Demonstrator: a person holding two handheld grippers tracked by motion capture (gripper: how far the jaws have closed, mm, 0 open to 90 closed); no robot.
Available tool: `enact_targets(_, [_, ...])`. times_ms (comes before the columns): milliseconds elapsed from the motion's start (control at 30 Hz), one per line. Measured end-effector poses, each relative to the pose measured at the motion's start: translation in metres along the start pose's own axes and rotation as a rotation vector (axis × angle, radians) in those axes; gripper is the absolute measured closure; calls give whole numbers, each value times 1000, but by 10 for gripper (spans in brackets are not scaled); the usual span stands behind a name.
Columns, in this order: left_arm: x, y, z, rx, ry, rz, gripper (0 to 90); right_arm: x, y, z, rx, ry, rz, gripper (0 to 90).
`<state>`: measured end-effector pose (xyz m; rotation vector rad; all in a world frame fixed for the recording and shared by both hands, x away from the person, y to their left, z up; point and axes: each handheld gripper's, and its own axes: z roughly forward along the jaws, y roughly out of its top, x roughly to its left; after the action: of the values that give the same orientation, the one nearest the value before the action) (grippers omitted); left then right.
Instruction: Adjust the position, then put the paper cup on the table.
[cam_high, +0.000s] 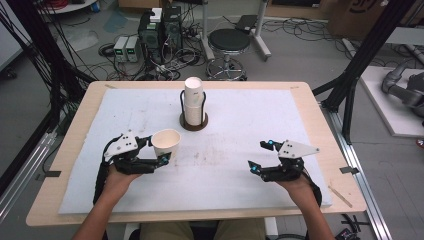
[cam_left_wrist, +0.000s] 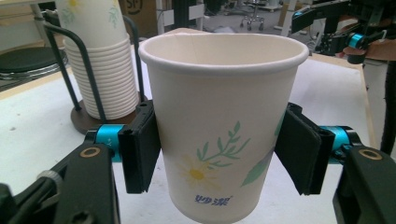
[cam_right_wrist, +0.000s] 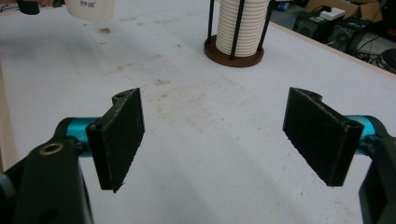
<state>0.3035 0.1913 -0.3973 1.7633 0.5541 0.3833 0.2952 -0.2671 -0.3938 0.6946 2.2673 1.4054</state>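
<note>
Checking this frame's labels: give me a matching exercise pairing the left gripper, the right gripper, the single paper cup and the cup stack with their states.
Things:
1. left gripper
2. right gripper
3. paper cup
4. cup stack

States:
A. stands in a dark wire holder on a round base
B. jaws wide apart, nothing between them
C. upright, flower print, clamped on both sides
D. shut on a cup

Pairs: 1-D, 2-B, 3-C, 4-A

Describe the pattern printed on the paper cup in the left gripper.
White paper cup with a yellow daisy, green leaves and blue lettering; clearest in the left gripper view.
</note>
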Motion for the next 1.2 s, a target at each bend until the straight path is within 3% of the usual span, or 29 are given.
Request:
enact_targets(267, [9,1,-3,-30,26,-13,354,-2,-1,-3,-4,-11,8,210])
enact_targets(600, [32,-3,-3,-88,89,-19,354,-3,-4,-4,-9,-19,12,210])
enact_targets(867, [53,-14,6,-56,159,-47,353,-4,-6,-8,-11,-25,24,210])
enact_targets(1067, [61,-21,14,-27,174,-78,353,-4,-7,-8,-9,-29,27,210])
enact_targets(1200, [63,-28,22,25,174,-99,353,-4,-8,-7,-5,-24,36,210])
